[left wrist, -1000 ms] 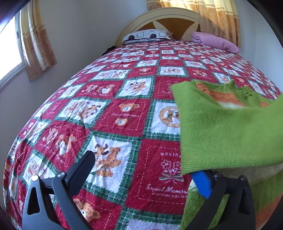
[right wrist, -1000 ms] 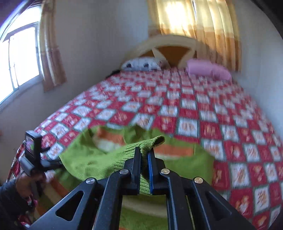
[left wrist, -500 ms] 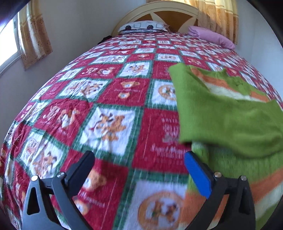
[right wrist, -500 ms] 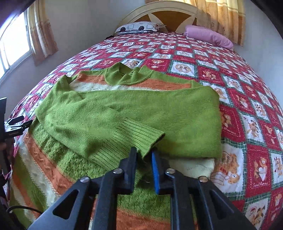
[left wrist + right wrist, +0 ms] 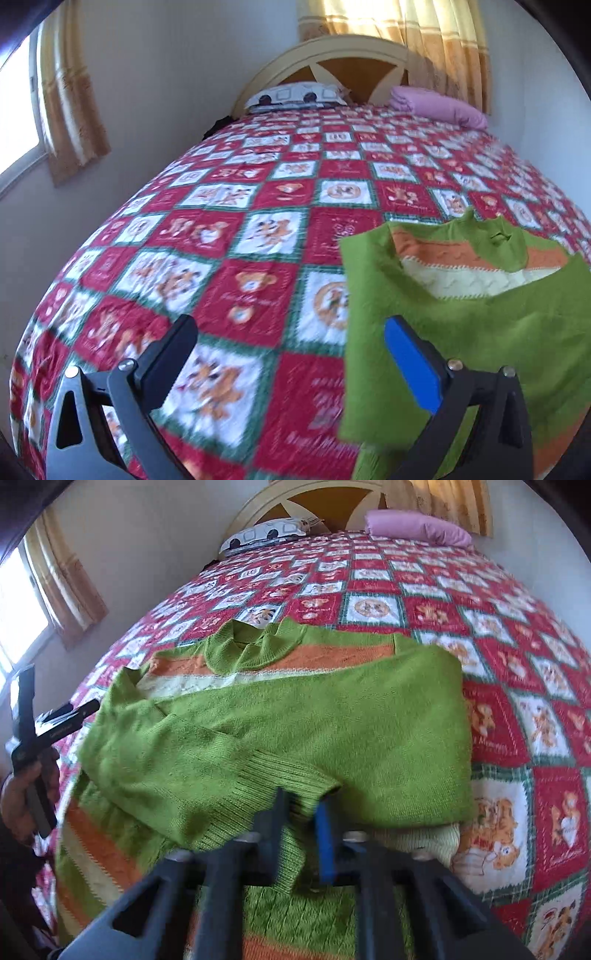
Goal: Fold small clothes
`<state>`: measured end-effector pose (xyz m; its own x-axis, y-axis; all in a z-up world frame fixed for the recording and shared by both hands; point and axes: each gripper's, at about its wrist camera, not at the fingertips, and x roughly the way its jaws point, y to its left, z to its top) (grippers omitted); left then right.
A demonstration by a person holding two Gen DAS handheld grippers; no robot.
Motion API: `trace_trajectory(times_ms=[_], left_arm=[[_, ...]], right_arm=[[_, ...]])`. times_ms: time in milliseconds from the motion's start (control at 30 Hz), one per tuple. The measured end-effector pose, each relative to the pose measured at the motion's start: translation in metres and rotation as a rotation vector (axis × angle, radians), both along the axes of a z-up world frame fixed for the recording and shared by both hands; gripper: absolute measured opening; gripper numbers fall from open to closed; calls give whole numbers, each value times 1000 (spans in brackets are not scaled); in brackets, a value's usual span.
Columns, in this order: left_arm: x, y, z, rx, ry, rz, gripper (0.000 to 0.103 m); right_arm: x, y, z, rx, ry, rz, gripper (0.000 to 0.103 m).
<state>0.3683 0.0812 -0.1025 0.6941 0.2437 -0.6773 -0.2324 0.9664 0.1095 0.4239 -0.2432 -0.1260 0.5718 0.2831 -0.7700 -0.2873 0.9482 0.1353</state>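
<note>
Nearest, the right claw (image 5: 301, 834) is closing its narrow gap on the ribbed cuff (image 5: 280, 794) of the green sweater (image 5: 332, 723), which lies near the foot edge of the bed (image 5: 498, 602) with both sleeves folded across its striped body, while the left claw (image 5: 291, 354) hangs wide open and empty over the patchwork quilt (image 5: 221, 229) beside the sweater's left edge. Since a second ago the cuff, then lifted high, has come down onto the sweater; farther off, a patterned pillow (image 5: 266, 533) and a pink pillow (image 5: 417, 528) lie at the headboard (image 5: 325, 502).
</note>
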Motion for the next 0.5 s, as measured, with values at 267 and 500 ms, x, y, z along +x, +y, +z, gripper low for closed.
trace_trajectory(times_ms=[267,500], left_arm=[[39,24,-42,-14,142,106,17],[27,34,-36,-43,91,143,34]], right_arm=[[-19,17,66,-54,-251,34,7],[6,14,31,-50,-138,28,7]])
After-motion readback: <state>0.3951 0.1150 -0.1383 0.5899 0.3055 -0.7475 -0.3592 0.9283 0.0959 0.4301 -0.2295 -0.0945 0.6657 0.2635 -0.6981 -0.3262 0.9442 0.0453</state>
